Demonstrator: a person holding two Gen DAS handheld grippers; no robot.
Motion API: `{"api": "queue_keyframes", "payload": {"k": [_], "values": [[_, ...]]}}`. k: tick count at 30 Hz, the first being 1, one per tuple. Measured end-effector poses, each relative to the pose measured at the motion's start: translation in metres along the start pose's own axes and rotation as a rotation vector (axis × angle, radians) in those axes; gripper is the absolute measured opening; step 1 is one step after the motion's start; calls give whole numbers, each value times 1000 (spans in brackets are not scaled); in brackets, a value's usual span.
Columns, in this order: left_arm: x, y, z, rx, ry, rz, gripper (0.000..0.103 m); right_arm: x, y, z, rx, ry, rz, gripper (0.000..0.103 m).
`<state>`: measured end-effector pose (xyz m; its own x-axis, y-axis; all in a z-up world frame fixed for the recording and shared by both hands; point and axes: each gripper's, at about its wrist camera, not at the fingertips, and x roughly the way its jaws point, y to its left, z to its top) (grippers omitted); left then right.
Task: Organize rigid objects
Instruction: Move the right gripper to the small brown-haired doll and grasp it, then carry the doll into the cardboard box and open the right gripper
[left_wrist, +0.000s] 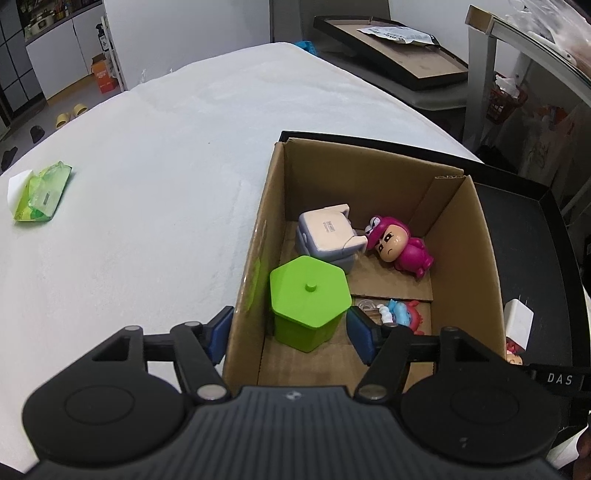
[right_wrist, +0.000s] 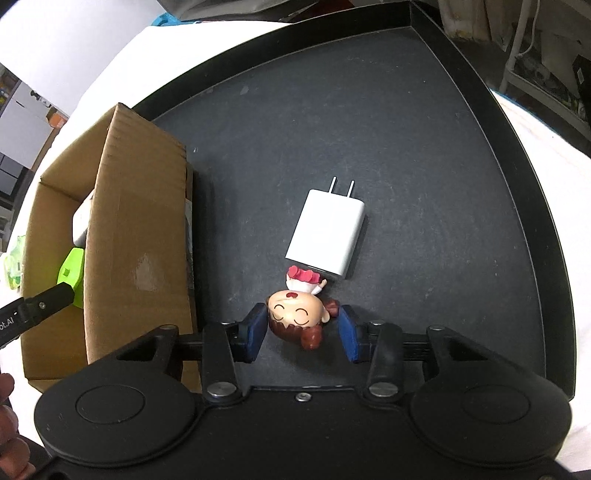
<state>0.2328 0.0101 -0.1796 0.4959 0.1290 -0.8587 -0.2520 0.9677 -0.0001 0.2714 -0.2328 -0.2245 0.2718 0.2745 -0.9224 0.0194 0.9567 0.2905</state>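
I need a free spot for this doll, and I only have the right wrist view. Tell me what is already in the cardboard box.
Observer: A green tub with its lid on stands in the box, against the left wall at the near end.
Operator: Noted. My right gripper is shut on the doll. List the rest.
Observer: A grey-and-white toy and a pink figure lie side by side toward the far end.
Operator: Report the left gripper.
Observer: The left gripper is open and straddles the box's left wall, with one finger outside and one inside. The tub sits between them, untouched.
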Motion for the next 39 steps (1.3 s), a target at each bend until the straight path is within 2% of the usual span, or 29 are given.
{"api": "queue_keyframes", "payload": {"k": [15,39], "values": [[-6,13,2,-48,-5,-51,64,-23,17,6,-37,-47,1,41],[-13,41,0,-128,-33,-133,64,-71,94,25,-123,-191,-13,41]]}}
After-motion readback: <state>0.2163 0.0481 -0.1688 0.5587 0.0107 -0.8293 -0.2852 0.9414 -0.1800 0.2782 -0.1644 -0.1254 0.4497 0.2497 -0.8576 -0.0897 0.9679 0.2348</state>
